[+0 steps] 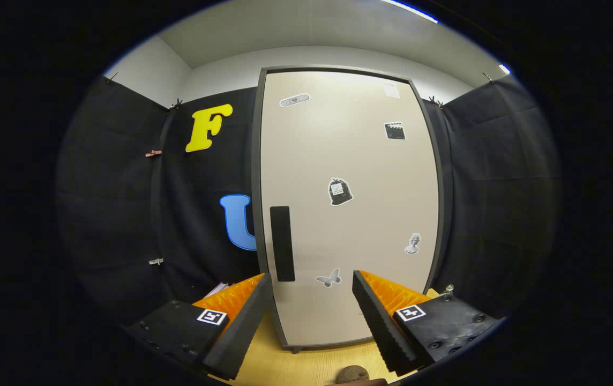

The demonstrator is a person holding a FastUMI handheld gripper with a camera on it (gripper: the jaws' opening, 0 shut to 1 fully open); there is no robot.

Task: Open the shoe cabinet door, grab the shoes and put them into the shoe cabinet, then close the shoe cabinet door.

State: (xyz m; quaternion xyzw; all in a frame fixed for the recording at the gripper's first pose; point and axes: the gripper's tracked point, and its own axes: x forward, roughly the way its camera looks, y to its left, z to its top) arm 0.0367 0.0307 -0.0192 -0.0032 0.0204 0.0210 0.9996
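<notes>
Gripper view: tool [312, 281] spread wide, empty; closed shoe cabinet door [349, 203] stands just beyond its fingers.

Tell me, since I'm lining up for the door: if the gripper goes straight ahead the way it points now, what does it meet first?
Most likely the closed cabinet door, low on its panel near the butterfly sticker. The gripper is open with nothing between its fingers. The dark handle sits off toward the left finger. Depth is unclear.

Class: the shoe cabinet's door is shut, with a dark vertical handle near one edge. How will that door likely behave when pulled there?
The door looks like a flat stiff panel, so it probably swings without flexing. The handle sits opposite the likely hinge side, so pulling should be easy. The open gripper is not yet on it.
</notes>
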